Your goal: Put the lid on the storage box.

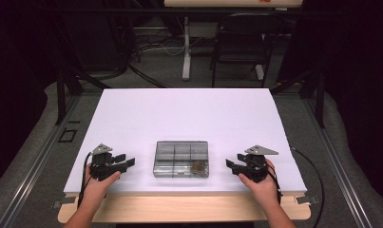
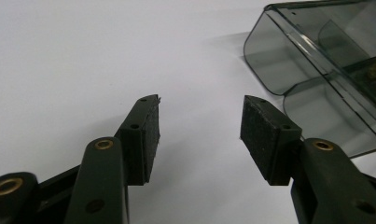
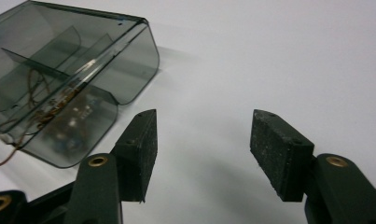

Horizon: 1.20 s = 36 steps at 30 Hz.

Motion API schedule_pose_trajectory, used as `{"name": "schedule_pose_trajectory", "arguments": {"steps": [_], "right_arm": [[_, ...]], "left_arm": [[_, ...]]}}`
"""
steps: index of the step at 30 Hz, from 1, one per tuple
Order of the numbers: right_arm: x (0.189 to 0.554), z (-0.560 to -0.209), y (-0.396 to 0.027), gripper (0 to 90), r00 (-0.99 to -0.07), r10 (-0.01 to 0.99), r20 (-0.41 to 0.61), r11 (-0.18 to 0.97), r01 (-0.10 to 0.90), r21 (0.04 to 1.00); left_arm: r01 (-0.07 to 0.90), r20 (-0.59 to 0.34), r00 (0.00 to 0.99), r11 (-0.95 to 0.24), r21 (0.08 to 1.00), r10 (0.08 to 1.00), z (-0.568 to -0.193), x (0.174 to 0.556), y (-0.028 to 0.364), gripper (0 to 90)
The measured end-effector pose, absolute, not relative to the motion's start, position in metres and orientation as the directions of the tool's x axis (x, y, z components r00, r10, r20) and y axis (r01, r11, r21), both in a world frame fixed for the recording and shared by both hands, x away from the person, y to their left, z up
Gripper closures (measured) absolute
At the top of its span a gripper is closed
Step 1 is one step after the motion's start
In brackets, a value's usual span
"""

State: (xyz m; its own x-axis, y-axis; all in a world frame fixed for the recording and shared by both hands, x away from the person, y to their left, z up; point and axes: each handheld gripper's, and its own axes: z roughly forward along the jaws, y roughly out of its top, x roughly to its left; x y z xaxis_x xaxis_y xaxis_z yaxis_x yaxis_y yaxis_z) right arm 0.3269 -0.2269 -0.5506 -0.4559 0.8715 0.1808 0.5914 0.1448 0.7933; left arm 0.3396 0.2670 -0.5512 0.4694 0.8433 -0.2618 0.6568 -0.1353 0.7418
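A smoky clear plastic compartment box (image 1: 181, 158) lies near the front middle of the white table (image 1: 189, 118). Thin wires and small parts sit in its front right compartment. My left gripper (image 1: 128, 162) rests low over the table to the box's left, jaws open and empty, pointing at the box. In the left gripper view the box (image 2: 316, 60) is at the upper right, beyond the open gripper (image 2: 199, 126). My right gripper (image 1: 229, 165) is to the box's right, open and empty. The right gripper view has the box (image 3: 69, 88) at the upper left of the gripper (image 3: 202, 140).
Bare white tabletop lies all around the box. A wooden front edge (image 1: 189, 209) runs under my forearms. Beyond the table stand a dark chair (image 1: 241, 42) and a white desk leg (image 1: 186, 47) on grey carpet.
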Motion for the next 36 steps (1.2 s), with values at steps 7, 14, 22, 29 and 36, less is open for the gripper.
{"name": "schedule_pose_trajectory", "arguments": {"steps": [7,14,22,29,36], "right_arm": [[0.332,-0.555,-0.233,41.7,-0.426,0.882,0.201,0.114,0.607,0.787],[0.336,-0.558,-0.236,41.6,-0.406,0.889,0.210,0.093,0.611,0.786],[0.337,-0.560,-0.231,41.5,-0.409,0.892,0.191,0.111,0.609,0.786],[0.337,-0.561,-0.227,41.3,-0.424,0.885,0.195,0.121,0.611,0.782],[0.338,-0.562,-0.226,41.3,-0.422,0.885,0.198,0.113,0.607,0.787]], "left_arm": [[0.656,-0.256,0.451,-0.123,0.744,0.855,-0.553,0.342,0.273,47.5],[0.651,-0.240,0.439,-0.122,0.750,0.866,-0.554,0.343,0.275,47.1],[0.649,-0.231,0.442,-0.132,0.749,0.867,-0.556,0.345,0.275,47.0],[0.645,-0.223,0.442,-0.135,0.753,0.869,-0.558,0.348,0.278,47.0],[0.649,-0.224,0.445,-0.140,0.747,0.867,-0.558,0.349,0.276,46.6]]}}
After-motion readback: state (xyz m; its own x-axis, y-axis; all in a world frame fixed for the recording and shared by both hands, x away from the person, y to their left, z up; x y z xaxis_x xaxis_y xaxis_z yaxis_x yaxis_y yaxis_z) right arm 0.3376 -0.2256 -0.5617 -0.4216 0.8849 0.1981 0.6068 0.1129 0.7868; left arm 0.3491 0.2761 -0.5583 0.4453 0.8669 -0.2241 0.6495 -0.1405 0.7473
